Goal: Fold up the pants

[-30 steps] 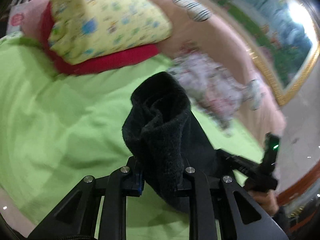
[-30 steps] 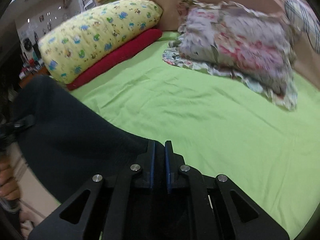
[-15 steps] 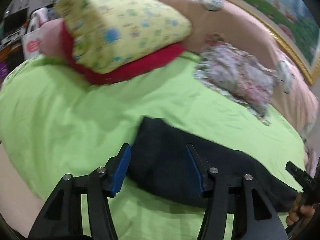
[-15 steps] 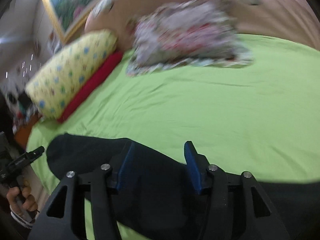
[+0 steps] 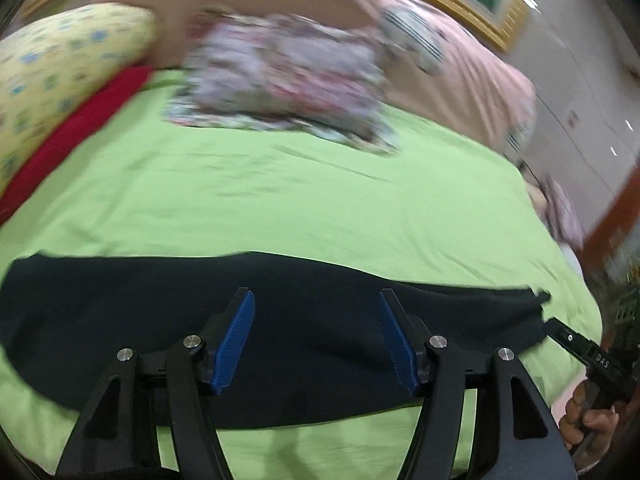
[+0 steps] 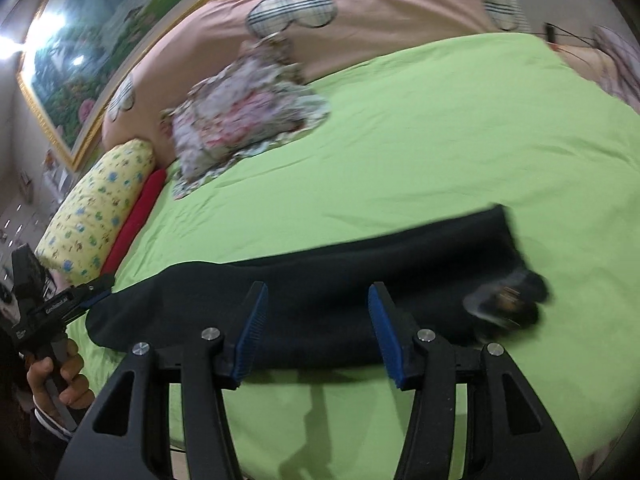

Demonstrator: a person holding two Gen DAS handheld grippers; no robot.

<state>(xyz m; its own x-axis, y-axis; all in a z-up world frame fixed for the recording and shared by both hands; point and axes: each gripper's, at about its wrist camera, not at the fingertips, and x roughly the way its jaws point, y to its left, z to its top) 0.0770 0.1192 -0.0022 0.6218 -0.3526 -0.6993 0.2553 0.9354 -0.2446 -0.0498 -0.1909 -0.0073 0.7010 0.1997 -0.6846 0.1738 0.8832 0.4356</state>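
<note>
The black pants (image 5: pixel 280 320) lie flat as a long strip across the near part of the green bed sheet (image 5: pixel 320 200). They also show in the right wrist view (image 6: pixel 340 280), with the waist end and a label at the right (image 6: pixel 504 300). My left gripper (image 5: pixel 316 336) is open and empty, just above the middle of the pants. My right gripper (image 6: pixel 316 324) is open and empty over the near edge of the pants. The right gripper shows at the pants' right end in the left wrist view (image 5: pixel 592 360). The left gripper shows at their left end in the right wrist view (image 6: pixel 56 304).
A floral folded cloth (image 5: pixel 288 84) lies at the far middle of the bed. A yellow patterned pillow (image 5: pixel 60 68) on a red one (image 5: pixel 72 128) lies at the far left. A pink blanket (image 6: pixel 360 20) lines the headboard. The bed's front edge is near.
Both grippers were shut on the pants and held them up; they have laid the pants flat on the sheet, opened, and drawn back a little.
</note>
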